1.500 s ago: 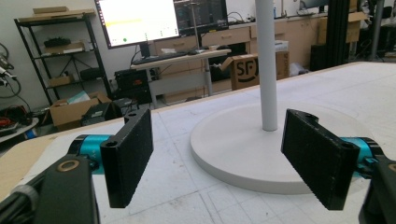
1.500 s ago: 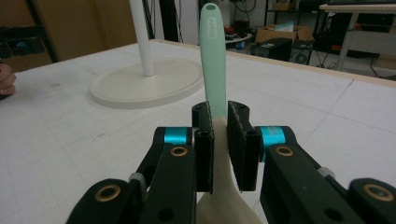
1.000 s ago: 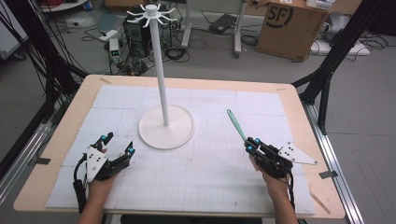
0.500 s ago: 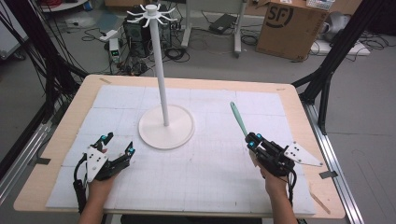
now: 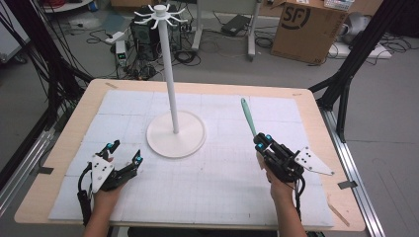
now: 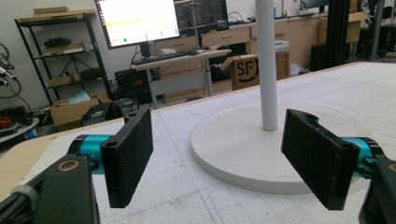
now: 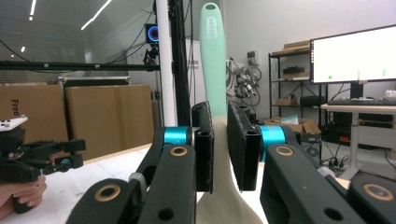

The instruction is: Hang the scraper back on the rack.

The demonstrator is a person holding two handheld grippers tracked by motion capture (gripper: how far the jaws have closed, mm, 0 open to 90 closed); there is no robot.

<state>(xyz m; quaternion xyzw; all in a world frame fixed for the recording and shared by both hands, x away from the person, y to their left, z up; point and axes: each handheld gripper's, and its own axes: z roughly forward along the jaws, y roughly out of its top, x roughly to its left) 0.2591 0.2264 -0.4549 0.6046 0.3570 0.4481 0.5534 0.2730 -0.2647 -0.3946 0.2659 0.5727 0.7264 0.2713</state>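
"SF" on the cardboard box (image 5: 307, 25); "Free" on another carton (image 7: 28, 122).

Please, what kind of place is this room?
Probably a robotics lab or workshop, not a home. Loose cables run across the grey floor, a cardboard box stands behind the table, and a lit monitor sits on a desk by storage shelves.

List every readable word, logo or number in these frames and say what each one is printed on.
"SF" on the cardboard box behind the table; it also reads on that box in the left gripper view.
"Free" on the brown carton in the right gripper view.
Embossed lettering on the mint spatula handle: too blurred to read.
Monitor text: too small to read.
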